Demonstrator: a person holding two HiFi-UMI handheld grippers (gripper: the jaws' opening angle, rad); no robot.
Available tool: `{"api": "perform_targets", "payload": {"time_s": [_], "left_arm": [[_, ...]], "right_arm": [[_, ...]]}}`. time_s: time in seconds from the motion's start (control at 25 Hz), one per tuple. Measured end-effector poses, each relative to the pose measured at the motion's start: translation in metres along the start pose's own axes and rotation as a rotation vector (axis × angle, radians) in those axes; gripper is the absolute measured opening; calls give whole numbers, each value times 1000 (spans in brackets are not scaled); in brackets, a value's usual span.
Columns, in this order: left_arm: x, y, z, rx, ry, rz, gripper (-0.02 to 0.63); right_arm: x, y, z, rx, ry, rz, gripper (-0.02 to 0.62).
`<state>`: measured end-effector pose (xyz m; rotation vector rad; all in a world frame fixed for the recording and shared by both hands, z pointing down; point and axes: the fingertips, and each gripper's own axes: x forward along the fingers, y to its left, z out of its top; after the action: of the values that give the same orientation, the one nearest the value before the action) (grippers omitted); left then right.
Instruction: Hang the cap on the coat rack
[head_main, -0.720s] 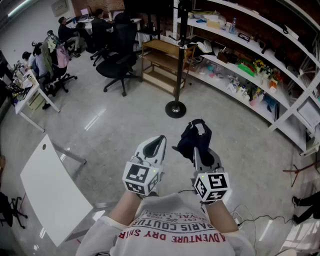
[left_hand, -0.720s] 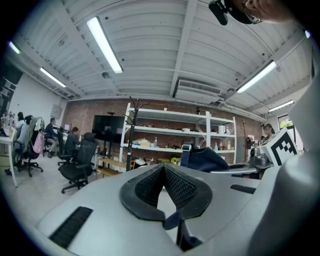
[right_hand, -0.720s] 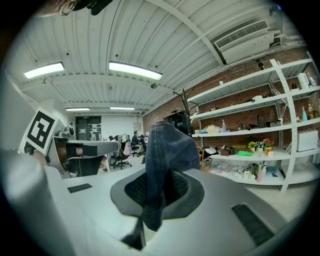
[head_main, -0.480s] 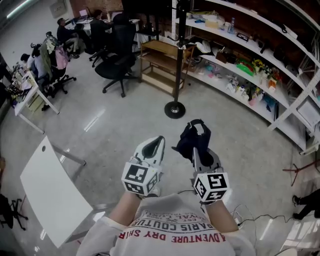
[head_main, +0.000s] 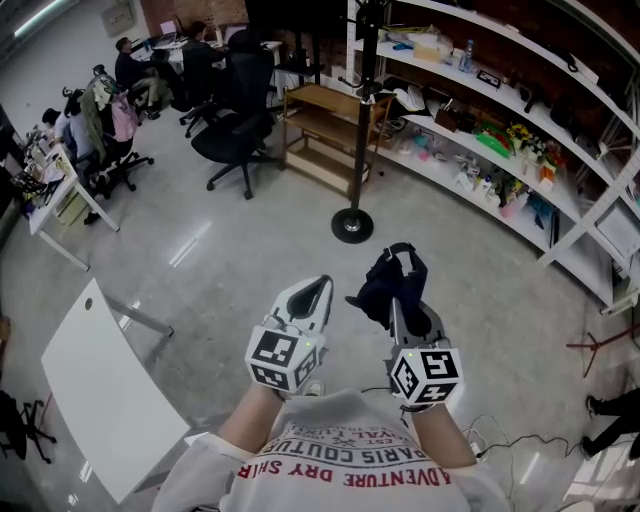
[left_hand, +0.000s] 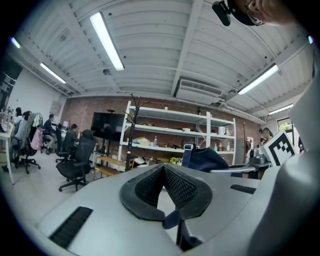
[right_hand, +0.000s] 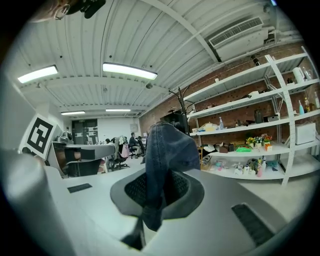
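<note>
My right gripper (head_main: 398, 296) is shut on a dark blue cap (head_main: 390, 282), which hangs over its tips at chest height above the floor. In the right gripper view the cap's cloth (right_hand: 162, 155) is pinched between the pads (right_hand: 134, 190) and hides the tips. My left gripper (head_main: 314, 293) is beside it on the left, shut, with nothing in it (left_hand: 163, 168). From there the cap (left_hand: 204, 157) shows to the right. The coat rack (head_main: 358, 130), a black pole on a round base (head_main: 352, 225), stands ahead, apart from both grippers. Its hooks (right_hand: 180, 95) rise behind the cap.
Long white shelves (head_main: 520, 150) full of small items run along the right. A low wooden shelf (head_main: 325, 125) and black office chairs (head_main: 235, 130) stand behind the rack. People sit at desks (head_main: 60, 160) far left. A white tabletop (head_main: 95, 385) lies at my left; cables (head_main: 500, 435) lie on the floor.
Both grippers and the cap sit slightly lower and further right in the head view. The grip on the cap is the same.
</note>
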<state>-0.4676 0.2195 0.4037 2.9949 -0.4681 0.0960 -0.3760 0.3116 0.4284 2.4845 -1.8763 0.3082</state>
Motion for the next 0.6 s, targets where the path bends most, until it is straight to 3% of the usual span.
{"api": "perform_targets", "payload": {"time_s": [0.28, 0.6], "left_arm": [[14, 42, -10, -29, 24, -12, 6], [34, 120, -12, -50, 45, -26, 6]], "right_arm": [[36, 6, -7, 12, 35, -34, 25], [103, 20, 1, 16, 41, -97, 25]]}}
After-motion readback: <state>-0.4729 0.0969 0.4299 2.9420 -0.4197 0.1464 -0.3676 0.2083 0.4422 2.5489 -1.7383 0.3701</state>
